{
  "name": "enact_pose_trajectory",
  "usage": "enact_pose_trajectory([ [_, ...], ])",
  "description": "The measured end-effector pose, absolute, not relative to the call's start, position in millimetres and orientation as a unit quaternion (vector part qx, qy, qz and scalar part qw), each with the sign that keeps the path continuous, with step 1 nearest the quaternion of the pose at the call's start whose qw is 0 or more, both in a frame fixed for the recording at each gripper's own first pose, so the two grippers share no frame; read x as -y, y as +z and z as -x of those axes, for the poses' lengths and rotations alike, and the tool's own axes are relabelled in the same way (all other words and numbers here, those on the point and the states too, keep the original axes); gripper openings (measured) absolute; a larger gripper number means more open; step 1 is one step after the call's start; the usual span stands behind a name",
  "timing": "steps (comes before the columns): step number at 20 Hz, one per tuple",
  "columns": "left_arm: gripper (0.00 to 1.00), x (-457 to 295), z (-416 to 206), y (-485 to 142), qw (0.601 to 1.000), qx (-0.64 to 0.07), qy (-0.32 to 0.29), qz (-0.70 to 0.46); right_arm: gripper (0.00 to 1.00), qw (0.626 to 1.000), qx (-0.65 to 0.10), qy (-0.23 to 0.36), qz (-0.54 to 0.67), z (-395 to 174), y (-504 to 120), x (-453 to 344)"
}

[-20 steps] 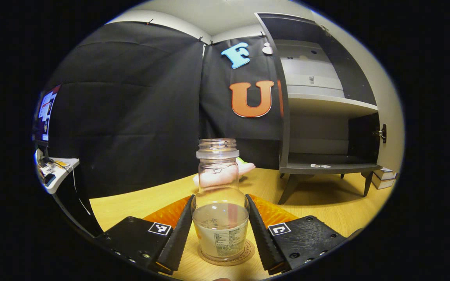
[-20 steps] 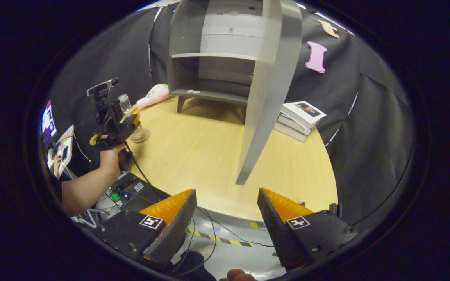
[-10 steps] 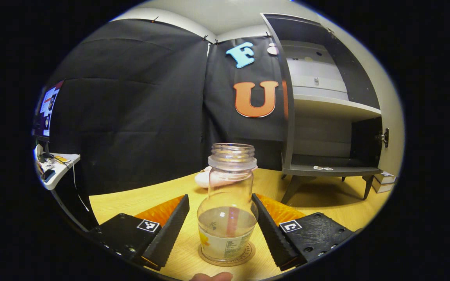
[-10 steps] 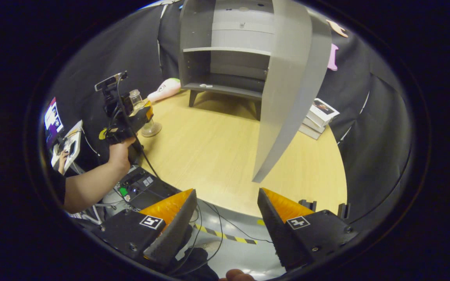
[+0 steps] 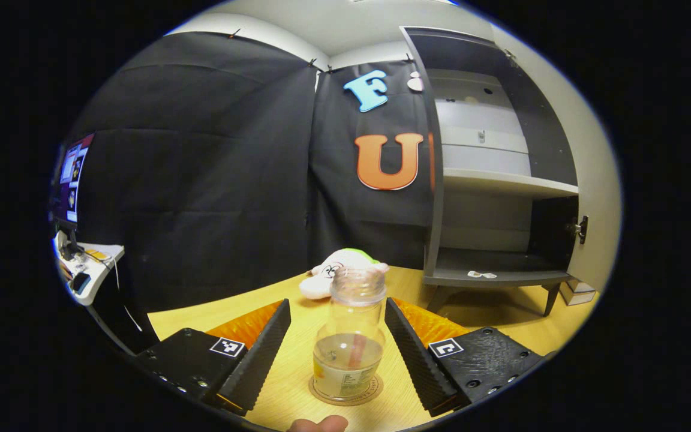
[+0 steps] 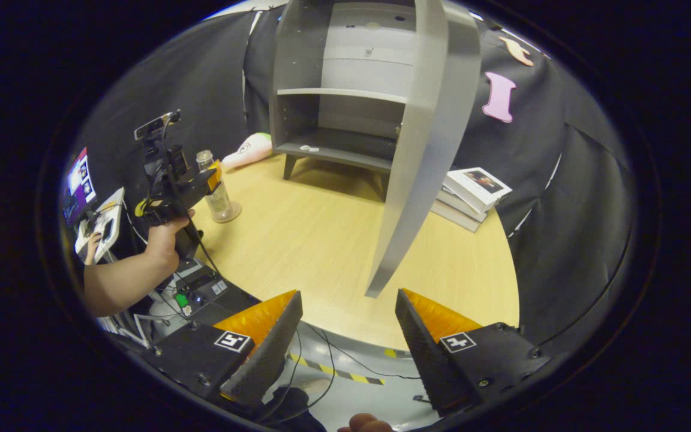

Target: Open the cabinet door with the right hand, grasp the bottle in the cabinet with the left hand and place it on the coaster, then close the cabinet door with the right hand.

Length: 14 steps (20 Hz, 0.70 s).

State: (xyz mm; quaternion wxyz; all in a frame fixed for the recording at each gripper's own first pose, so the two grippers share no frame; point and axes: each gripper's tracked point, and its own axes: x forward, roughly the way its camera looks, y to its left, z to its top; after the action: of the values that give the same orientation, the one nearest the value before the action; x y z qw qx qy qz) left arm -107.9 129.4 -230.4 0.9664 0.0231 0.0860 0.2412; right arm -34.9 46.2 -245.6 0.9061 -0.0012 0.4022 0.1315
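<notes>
Left gripper view: bottle (image 5: 349, 345) upright on coaster (image 5: 345, 393); left gripper (image 5: 338, 351) spread, fingers clear. Right gripper (image 6: 348, 336) spread, empty.

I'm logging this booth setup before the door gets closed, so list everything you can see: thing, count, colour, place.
bottle: one, clear with some liquid, upright on the coaster, between the left fingers but untouched.
coaster: one, brown, round, on the table.
cabinet: one, grey, at the table's far end, shelves bare but for a small white item on the lowest.
cabinet door: one, grey, swung open.
plush toy: one, white, pink and green, lying beside the cabinet.
books: a small stack, white, right of the door.
table: one, light wood.
left hand-held gripper: black with orange fingers, open.
right hand-held gripper: same colours, open, off the table's near edge.
hand: one, holding the left hand-held gripper.
</notes>
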Motion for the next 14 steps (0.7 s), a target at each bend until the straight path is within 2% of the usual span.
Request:
enact_pose_trajectory([
  [4, 0.95, -113.4, 100.5, -174.1, 0.972, -0.059, 0.221, -0.050, 1.00, 0.919, -0.375, 0.122, -0.016, 33.4, -230.9, -33.5],
  [5, 1.00, -107.9, 98.8, -158.5, 0.973, -0.053, 0.217, -0.054, 1.00, 0.921, -0.369, 0.120, -0.021, 34.5, -225.9, -30.0],
  [6, 0.95, -102.0, 97.9, -142.4, 0.974, -0.047, 0.212, -0.059, 1.00, 0.925, -0.360, 0.115, -0.027, 34.2, -221.2, -24.5],
  [14, 0.95, -44.5, 91.2, -13.7, 0.984, -0.007, 0.160, -0.081, 1.00, 0.958, -0.268, 0.074, -0.071, 21.9, -159.9, 31.6],
])
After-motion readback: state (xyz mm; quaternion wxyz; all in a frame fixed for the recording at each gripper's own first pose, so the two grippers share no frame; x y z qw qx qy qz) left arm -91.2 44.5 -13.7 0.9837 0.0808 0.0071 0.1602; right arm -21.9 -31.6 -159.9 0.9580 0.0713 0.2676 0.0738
